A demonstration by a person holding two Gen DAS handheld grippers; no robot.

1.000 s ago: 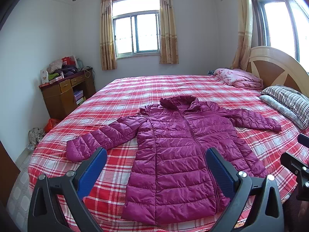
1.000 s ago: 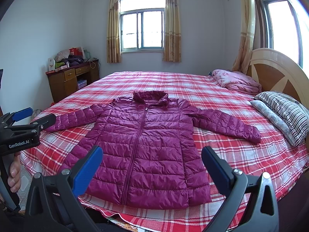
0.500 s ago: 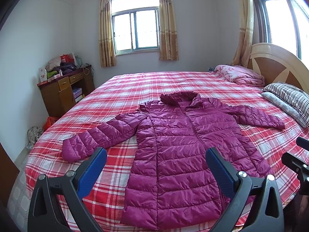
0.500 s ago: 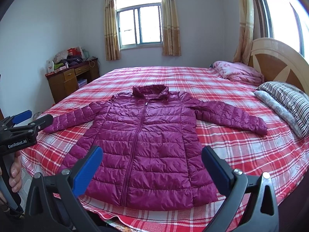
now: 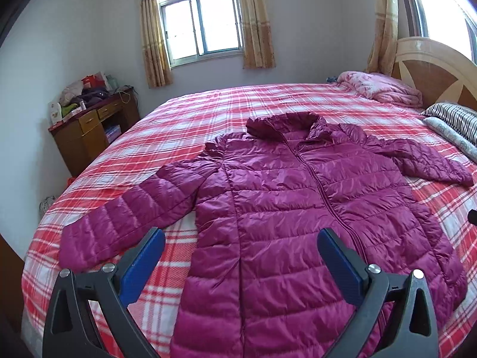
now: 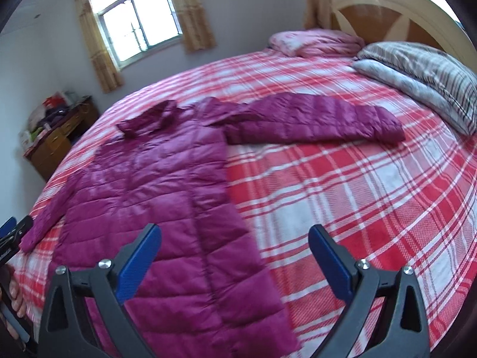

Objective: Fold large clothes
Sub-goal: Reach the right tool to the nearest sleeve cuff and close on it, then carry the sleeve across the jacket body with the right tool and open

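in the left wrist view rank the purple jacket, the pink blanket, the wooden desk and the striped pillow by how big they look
1. purple jacket, by far
2. wooden desk
3. pink blanket
4. striped pillow, cut off by the frame edge

Desk and blanket look close; both are farther from the camera, so their order is unsure.

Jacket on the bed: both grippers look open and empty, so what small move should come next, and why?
Probably bring the right gripper to the outstretched sleeve and grip near its cuff. The jacket lies flat and zipped, sleeves spread, nothing folded, and the left gripper also hangs open above it.
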